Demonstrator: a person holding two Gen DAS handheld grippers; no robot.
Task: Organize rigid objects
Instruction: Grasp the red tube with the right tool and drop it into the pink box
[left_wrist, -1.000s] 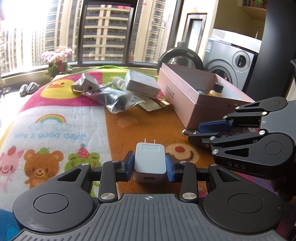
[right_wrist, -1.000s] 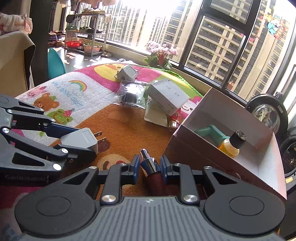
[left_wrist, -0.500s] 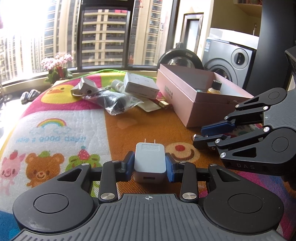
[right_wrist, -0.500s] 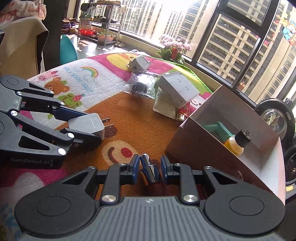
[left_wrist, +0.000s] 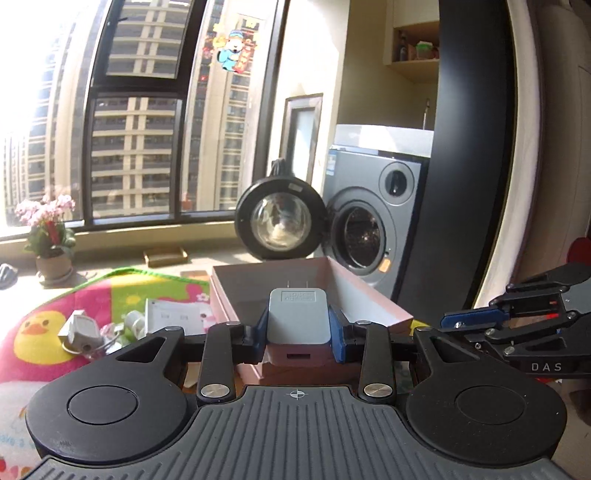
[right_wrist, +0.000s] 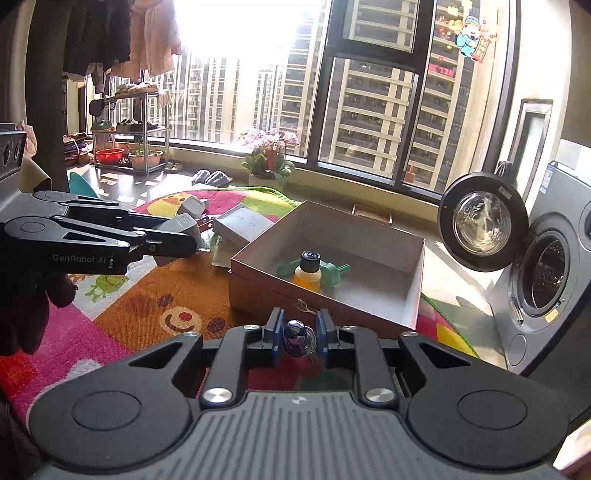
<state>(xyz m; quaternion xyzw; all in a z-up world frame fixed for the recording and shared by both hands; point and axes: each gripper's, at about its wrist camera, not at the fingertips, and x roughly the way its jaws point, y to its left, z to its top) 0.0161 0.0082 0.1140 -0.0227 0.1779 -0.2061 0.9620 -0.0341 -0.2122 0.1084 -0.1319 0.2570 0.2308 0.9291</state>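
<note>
My left gripper is shut on a white plug charger, prongs forward, held in the air just short of the pink box. It also shows from the side in the right wrist view. My right gripper is shut on a dark red tube with a silver tip, raised in front of the box's near wall. Inside the box lie a small yellow bottle with a black cap and a green plastic piece. In the left wrist view my right gripper is at the right edge.
On the colourful play mat left of the box lie a white carton, a small grey adapter and a clear bag. A washing machine with its door open stands behind the box. A flower pot sits by the window.
Both grippers have risen well above the mat with their loads and tilted up. The left one has moved right, toward the box.
</note>
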